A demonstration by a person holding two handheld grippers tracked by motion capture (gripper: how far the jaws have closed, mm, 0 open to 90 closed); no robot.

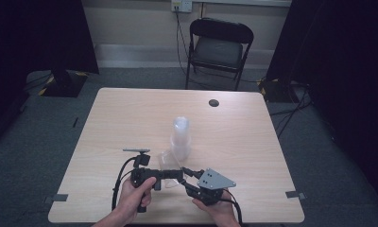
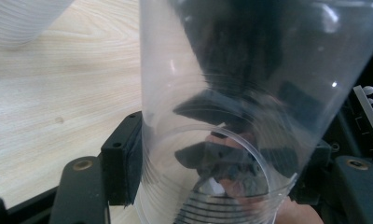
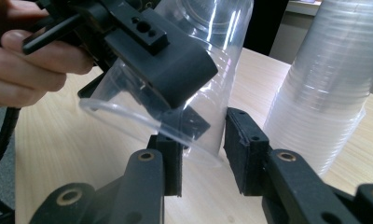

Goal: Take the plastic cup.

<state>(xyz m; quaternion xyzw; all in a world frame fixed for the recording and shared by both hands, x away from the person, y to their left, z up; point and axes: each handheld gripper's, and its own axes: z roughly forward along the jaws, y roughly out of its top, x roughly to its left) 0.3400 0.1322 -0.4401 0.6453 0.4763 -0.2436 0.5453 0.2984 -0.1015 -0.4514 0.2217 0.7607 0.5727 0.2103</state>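
on the left of the high view the left gripper [image 1: 175, 174] lies level over the near part of the bench [image 1: 130, 113], held in the person's left hand [image 1: 134, 194], its fingers clenched on a clear plastic cup [image 1: 167, 158] that shows there as little more than a pale glint; the left gripper view brings that cup [image 2: 231, 93] right up close, its wall pressed between the two black pads [image 2: 124, 158] and its open rim towards the camera, with the other gripper's dark parts seen blurred through the plastic; the right gripper view shows the same cup [image 3: 194, 70] from the side, tilted, with the left gripper [image 3: 175, 79] clamped across its wall and the left hand [image 3: 31, 60] behind it; further right in the high view a stack of clear cups [image 1: 181, 137] stands upright near the middle of the bench, just beyond the held cup; the right gripper view shows the stack [image 3: 329, 88] tall and ribbed at its right edge, apart from the held cup, while the left gripper view catches a corner of it [image 2: 21, 18] at top left; the right gripper [image 1: 186, 171], with its grey plate on top, sits in the right hand [image 1: 220, 208] near the front edge; in its own view the right gripper [image 3: 203, 156] has its fingers released, standing either side of the held cup's rim, the left pad close to the rim, whether touching i cannot tell, the right pad clear of it; beyond the bench a black chair [image 1: 218, 47] stands by the wall.
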